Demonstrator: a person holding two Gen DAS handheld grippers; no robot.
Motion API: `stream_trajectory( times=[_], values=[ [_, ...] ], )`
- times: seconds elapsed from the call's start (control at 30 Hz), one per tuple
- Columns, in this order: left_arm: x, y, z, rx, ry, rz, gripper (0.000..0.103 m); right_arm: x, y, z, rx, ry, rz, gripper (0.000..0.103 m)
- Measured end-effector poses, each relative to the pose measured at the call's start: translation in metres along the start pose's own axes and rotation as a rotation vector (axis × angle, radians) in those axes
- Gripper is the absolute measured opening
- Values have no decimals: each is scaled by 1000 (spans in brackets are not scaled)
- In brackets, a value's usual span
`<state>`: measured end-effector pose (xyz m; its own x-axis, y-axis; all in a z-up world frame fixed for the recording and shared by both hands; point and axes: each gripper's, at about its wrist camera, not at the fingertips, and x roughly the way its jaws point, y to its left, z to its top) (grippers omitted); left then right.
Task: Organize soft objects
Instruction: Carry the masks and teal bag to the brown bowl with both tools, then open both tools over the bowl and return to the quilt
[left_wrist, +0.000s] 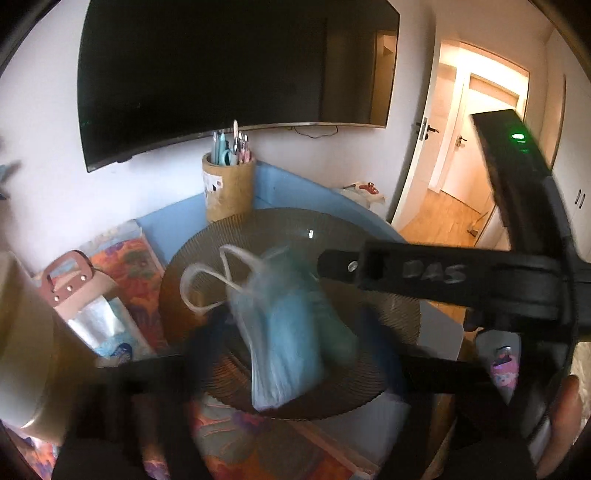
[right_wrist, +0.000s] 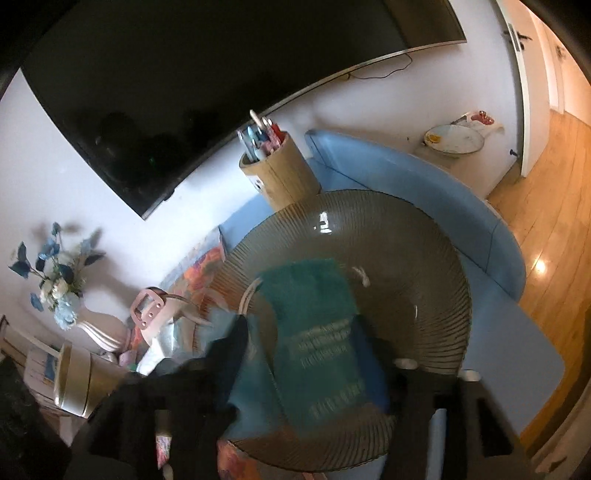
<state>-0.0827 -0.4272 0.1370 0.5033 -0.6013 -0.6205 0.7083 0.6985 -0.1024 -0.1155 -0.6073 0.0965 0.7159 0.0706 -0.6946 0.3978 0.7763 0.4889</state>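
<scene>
A light blue face mask with white ear loops hangs over a ribbed brown glass plate, blurred by motion. My left gripper stands with its fingers on either side of the mask; whether it grips the mask is unclear. A teal-green piece lies just right of the mask. In the right wrist view a teal-green face mask lies flat between the fingers of my right gripper, over the same plate. A light blue piece lies to its left. My right gripper's body crosses the left wrist view.
A cork cup of pens stands behind the plate on a blue table. A tissue holder with a pink leather strap and a floral cloth lie to the left. A vase of blue flowers stands far left. A dark TV hangs on the wall.
</scene>
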Motion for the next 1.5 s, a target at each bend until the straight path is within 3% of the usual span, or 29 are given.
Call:
stream_trajectory(
  times=[0.37, 0.53, 0.57, 0.67, 0.77, 1.0, 1.17, 1.33, 1.5],
  values=[
    [-41, -15, -13, 45, -47, -81, 93, -64, -17, -26, 49, -79, 63, 61],
    [-98, -13, -33, 78, -79, -108, 93, -100, 10, -51, -81, -133, 82, 62],
    [-110, -8, -38, 76, -87, -104, 93, -105, 18, -58, -125, -140, 86, 65],
    [-148, 14, -54, 47, -103, -76, 93, -118, 50, -83, -271, -162, 129, 89],
    [-181, 55, -73, -22, -100, -7, 93, -122, 88, -112, -393, -166, 221, 91],
    [-236, 173, -119, -244, -77, 207, 93, -89, 192, -171, -626, -65, 327, 91],
    [-260, 246, -155, -399, -62, 316, 93, -41, 254, -208, -726, 26, 293, 91],
    [-246, 291, -179, -477, -31, 299, 93, 20, 290, -222, -727, 50, 175, 91],
    [-211, 310, -192, -495, 4, 229, 93, 65, 296, -220, -674, 34, 79, 91]
  ],
)
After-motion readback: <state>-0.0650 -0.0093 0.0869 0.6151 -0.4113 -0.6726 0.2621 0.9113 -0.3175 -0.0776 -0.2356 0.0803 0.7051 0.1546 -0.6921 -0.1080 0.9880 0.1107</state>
